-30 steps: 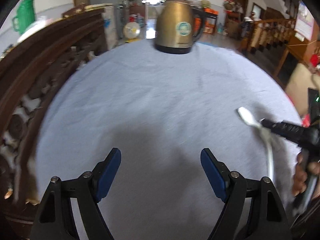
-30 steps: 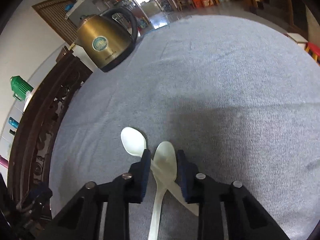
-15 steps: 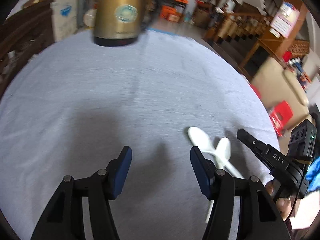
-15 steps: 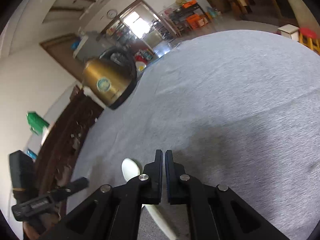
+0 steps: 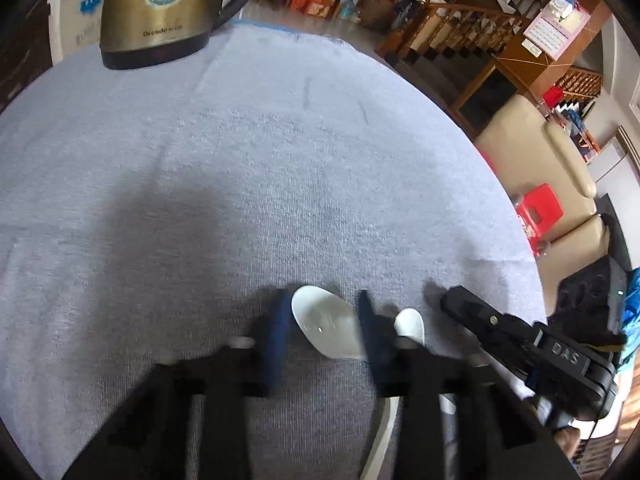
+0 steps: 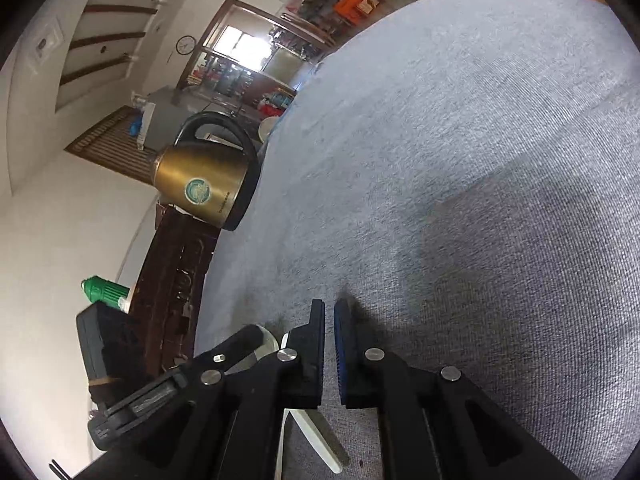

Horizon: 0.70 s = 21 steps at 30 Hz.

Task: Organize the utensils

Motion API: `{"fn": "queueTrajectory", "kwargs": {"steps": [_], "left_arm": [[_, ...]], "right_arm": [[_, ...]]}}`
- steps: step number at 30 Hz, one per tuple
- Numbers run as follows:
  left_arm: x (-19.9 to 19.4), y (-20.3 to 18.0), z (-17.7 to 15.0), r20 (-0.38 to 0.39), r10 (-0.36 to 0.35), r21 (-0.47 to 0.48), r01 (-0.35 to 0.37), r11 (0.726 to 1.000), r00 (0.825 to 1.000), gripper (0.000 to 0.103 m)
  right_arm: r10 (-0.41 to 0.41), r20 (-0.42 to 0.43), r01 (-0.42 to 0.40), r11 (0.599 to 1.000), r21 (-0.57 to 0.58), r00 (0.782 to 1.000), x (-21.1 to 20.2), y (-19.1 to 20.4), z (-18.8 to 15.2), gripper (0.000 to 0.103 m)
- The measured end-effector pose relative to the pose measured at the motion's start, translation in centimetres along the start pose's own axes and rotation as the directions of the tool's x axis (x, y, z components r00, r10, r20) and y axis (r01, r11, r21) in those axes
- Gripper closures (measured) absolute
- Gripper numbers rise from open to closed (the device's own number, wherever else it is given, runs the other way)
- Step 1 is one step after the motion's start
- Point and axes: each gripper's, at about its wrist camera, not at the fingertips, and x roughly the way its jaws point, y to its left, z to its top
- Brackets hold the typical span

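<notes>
The left gripper (image 5: 324, 332) is blurry in its own wrist view because the jaws are closing right now. The bowl of the big white spoon (image 5: 328, 330) sits right between the blue pads (image 5: 276, 340), but you can still see a gap on each side of the bowl, so nothing is pinched yet. Just right of that spoon, peeking out past the right finger, is the second white spoon (image 5: 410, 322). Its handle runs down toward the bottom edge, partly hidden behind the finger.

A bit further right of the big spoon is the right gripper (image 5: 476, 316), black with "DAS" on its body. In the right wrist view its jaws (image 6: 329, 344) are closed down to a thin slit with nothing between them. In that same view a white handle (image 6: 316, 440) pokes out below its left finger, lying on the cloth; I can't tell which spoon it belongs to.

Everything's on a round table with a grey-blue cloth (image 5: 280, 160). Well beyond the big spoon, at the far edge of the cloth, there's a gold electric kettle (image 5: 160, 12) with a black base and handle. Off the table to the right of the spoons are a beige sofa (image 5: 532, 152) and a red stool (image 5: 540, 208).
</notes>
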Motion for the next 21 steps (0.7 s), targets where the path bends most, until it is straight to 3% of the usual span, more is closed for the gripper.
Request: {"fn": "queueTrajectory", "kwargs": {"steps": [1,6,9,14,21], "left_arm": [[0.2,-0.1,0.0,-0.009,-0.006,0.000,0.006,1.000,1.000,0.097],[-0.8,-0.4,0.1,0.068,0.016,0.021,-0.018,1.000,0.998,0.100],[-3.0,0.0,0.4,0.120,0.019,0.023,-0.022,0.999,0.993,0.101],[-6.6,2.3,0.9,0.190,0.049,0.007,-0.052,0.999,0.980,0.101],[-10.3,6.5,-1.1,0.238,0.116,-0.072,-0.102,0.992,0.964,0.101]], "right_arm": [[0.000,-0.002,0.000,1.000,-0.010,1.000,0.1,0.2,0.0,0.096],[0.008,-0.025,-0.009,0.999,-0.043,1.000,0.2,0.6,-0.4,0.094],[0.024,-0.067,-0.029,0.998,-0.061,0.997,0.8,1.1,-0.7,0.082],[0.030,-0.064,-0.040,0.988,-0.150,0.998,0.7,2.8,-1.4,0.057],[-0.017,-0.065,0.001,0.972,-0.237,0.998,1.4,3.9,-2.1,0.060]]}}
